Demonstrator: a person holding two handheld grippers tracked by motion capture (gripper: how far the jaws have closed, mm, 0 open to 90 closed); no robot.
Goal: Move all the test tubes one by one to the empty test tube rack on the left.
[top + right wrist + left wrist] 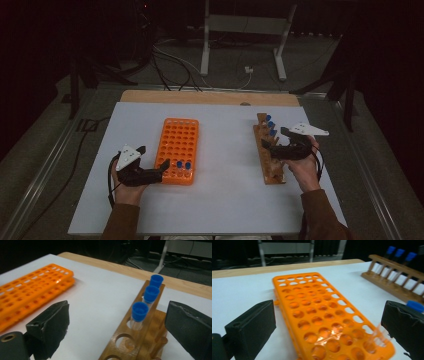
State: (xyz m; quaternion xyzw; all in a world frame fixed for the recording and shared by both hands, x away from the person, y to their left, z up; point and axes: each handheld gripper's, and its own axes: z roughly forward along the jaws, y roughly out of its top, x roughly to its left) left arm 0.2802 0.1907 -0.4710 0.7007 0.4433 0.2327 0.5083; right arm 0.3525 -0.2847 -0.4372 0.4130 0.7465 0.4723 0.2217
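An orange tube rack (pixel 178 142) lies left of centre on the white board. Two blue-capped tubes (pixel 183 165) stand in its near right corner. My left gripper (pixel 152 159) is at that near end and stands open; in the left gripper view (pixel 328 325) the rack (pixel 317 307) lies between the wide jaws, with one blue cap (pixel 415 305) just beside the right jaw. A wooden rack (pixel 266 155) on the right holds three blue-capped tubes (pixel 270 125). My right gripper (pixel 274 139) is open over it, with the nearest tube (pixel 139 312) between the jaws (pixel 120 325), untouched.
The white board (pixel 225 200) lies on a wooden table whose far edge (pixel 210 96) shows behind it. Beyond are dark floor, cables (pixel 175 65) and a white metal stand (pixel 242 30). The board between the two racks is bare.
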